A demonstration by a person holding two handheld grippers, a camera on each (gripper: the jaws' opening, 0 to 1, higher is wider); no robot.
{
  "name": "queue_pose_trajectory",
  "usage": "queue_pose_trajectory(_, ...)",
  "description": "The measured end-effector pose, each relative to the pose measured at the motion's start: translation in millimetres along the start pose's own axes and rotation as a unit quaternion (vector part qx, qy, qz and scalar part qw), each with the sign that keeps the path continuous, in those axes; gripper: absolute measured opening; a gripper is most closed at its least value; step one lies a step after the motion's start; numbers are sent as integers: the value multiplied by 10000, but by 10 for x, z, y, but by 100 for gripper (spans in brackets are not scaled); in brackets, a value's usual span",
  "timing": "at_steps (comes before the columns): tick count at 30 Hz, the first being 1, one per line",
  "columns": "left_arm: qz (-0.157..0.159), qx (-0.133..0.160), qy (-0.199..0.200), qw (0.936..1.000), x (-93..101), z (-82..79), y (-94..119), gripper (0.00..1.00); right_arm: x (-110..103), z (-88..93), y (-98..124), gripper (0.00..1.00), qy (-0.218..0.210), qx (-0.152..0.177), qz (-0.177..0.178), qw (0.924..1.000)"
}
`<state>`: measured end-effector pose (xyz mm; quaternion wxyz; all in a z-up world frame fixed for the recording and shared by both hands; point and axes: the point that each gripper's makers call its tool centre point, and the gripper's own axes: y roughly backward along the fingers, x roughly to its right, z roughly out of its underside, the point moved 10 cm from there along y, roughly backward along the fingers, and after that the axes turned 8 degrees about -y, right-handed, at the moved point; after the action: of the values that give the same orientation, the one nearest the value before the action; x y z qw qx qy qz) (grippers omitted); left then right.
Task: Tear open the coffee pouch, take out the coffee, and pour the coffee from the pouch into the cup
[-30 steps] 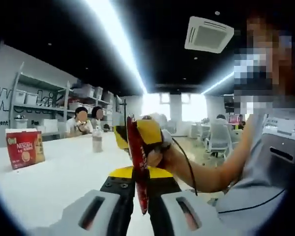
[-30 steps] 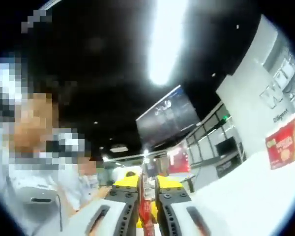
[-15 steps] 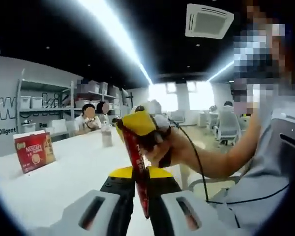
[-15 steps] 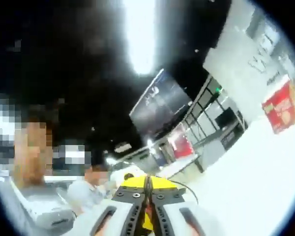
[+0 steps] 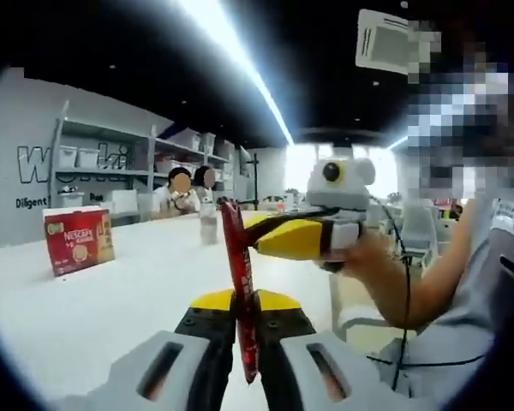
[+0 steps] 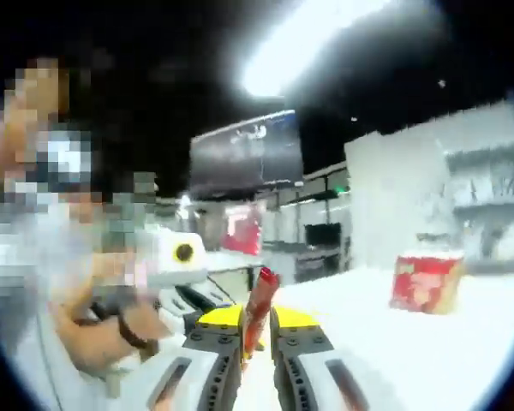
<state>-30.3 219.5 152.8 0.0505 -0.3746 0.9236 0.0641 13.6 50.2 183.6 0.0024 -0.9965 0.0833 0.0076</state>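
the coffee pouch (image 5: pixel 238 295) is a slim red stick sachet, seen edge-on and standing nearly upright at the lower centre of the left gripper view, its lower part pinched between the left claw (image 5: pixel 244 360) jaws. in the right gripper view the same red pouch (image 6: pixel 259 308) rises slightly tilted at lower centre, blurred. whether its top is torn cannot be told.
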Motion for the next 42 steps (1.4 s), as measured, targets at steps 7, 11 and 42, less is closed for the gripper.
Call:
queue_pose_trajectory(7, -721, -599, -503, 9943, 64, -40, -16, 10, -112, -112, -61, 12, 1480, -824, 906, 9814)
queue_pose_trajectory(11, -1095, -1024, -916, 9845, 105, -39, -51, 10, -155, -183, -115, 12, 2182, -1296, 1252, 9591)
queue_pose_trajectory(42, -978, -1016, -799, 9868, 68, 6, -39, 10, -106, -300, -108, 15, 3441, -1455, 1712, 9117)
